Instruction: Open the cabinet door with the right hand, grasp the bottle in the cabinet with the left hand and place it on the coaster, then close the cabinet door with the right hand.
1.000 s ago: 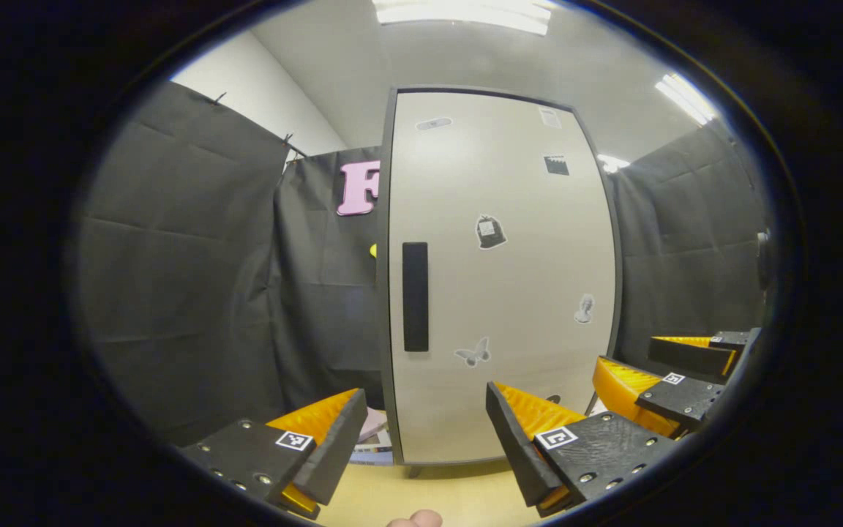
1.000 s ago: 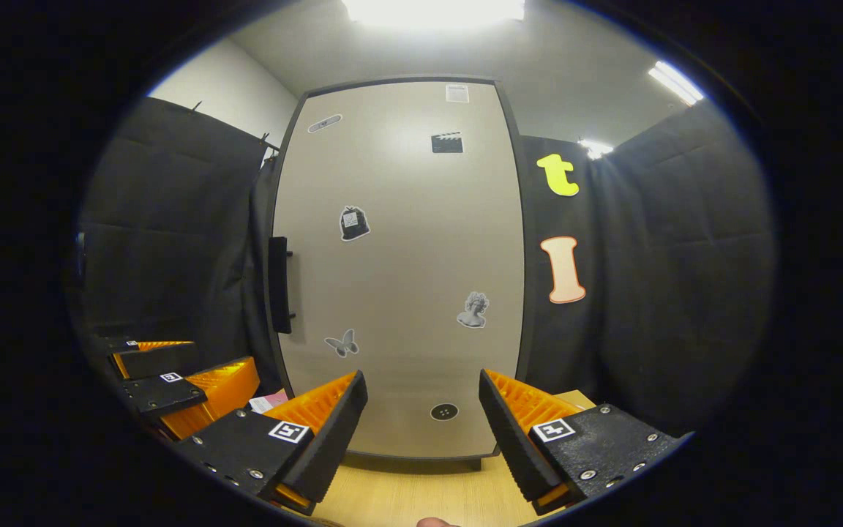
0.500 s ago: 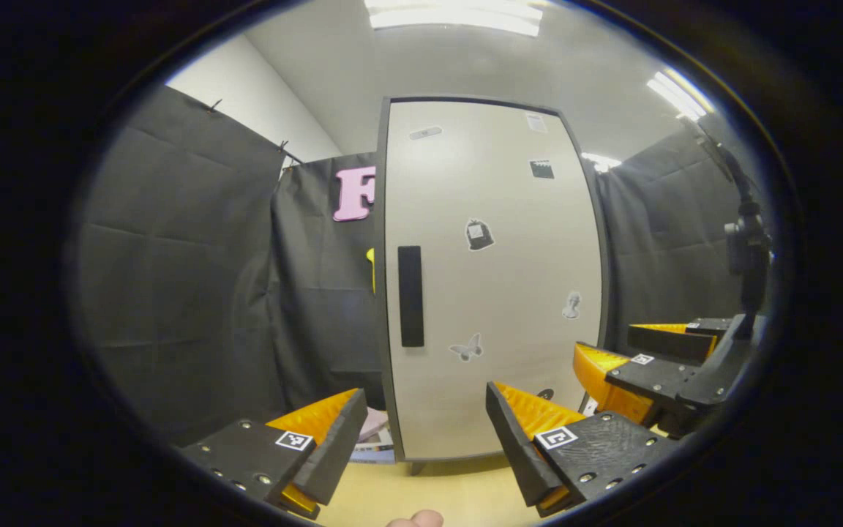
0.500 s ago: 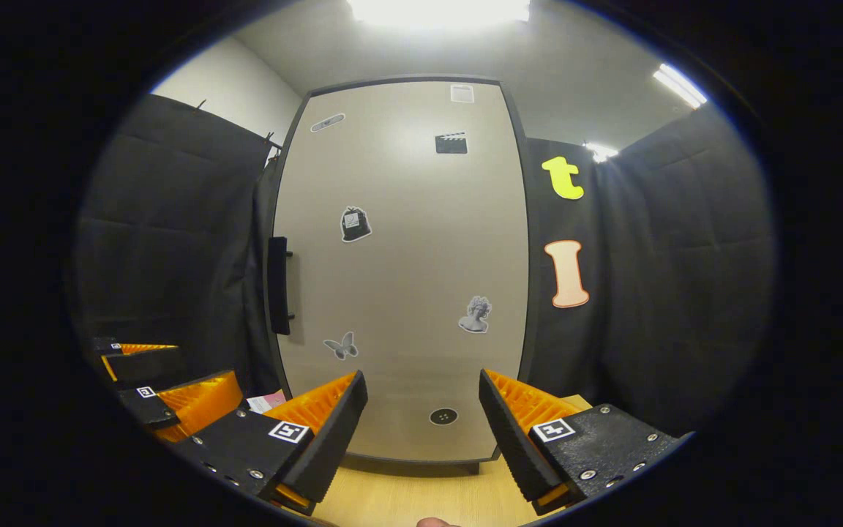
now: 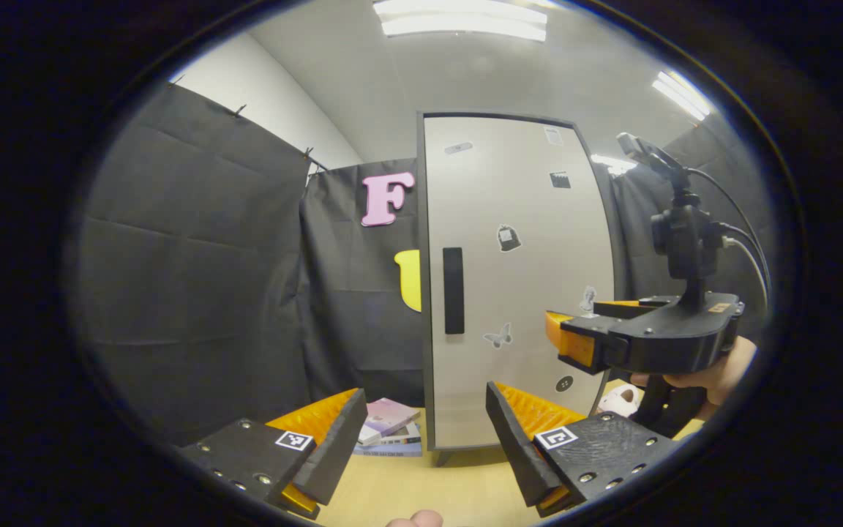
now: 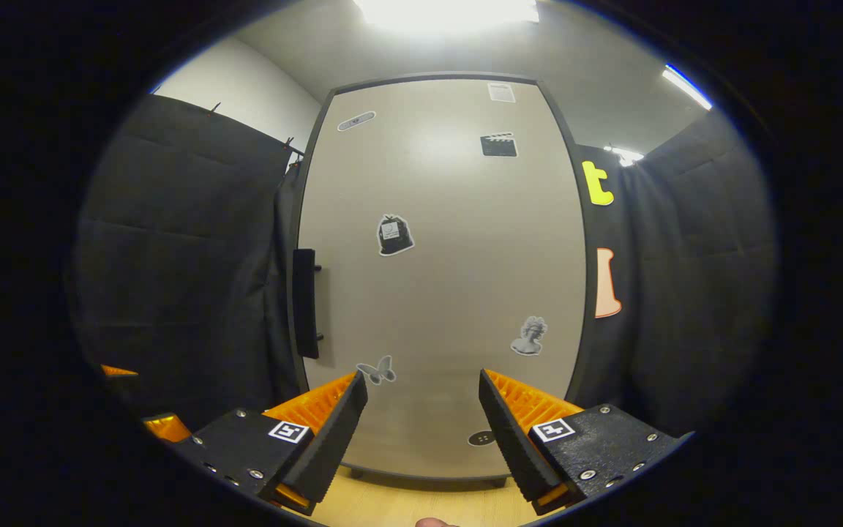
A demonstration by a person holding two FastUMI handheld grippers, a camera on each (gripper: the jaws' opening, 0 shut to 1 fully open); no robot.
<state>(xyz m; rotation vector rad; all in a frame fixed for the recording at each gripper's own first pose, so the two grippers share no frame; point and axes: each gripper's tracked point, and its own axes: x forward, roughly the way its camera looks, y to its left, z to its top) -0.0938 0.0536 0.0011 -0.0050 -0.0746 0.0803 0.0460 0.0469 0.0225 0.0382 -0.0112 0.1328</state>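
Note:
A tall pale cabinet door (image 5: 531, 293) with small stickers stands shut, so the inside is hidden. Its black vertical handle (image 5: 453, 290) runs along the door's left edge. My left gripper (image 5: 425, 439) hangs open and empty, well back from the cabinet, above the wooden table (image 5: 421, 490). In the left gripper view my right gripper (image 5: 582, 329) is farther forward at the right, held by a hand (image 5: 714, 373). In the right gripper view, my right gripper (image 6: 421, 432) is open and empty, facing the door (image 6: 451, 278), with the handle (image 6: 305, 303) up and to its left.
A small stack of books (image 5: 388, 432) lies on the table left of the cabinet's foot. A small white object (image 5: 619, 401) sits on the table at the right, under the right gripper. Black cloth walls close in on both sides.
My right gripper has moved forward and up toward the door, which now looms larger in its view. My left gripper has drawn back and swung left. The door stays shut.

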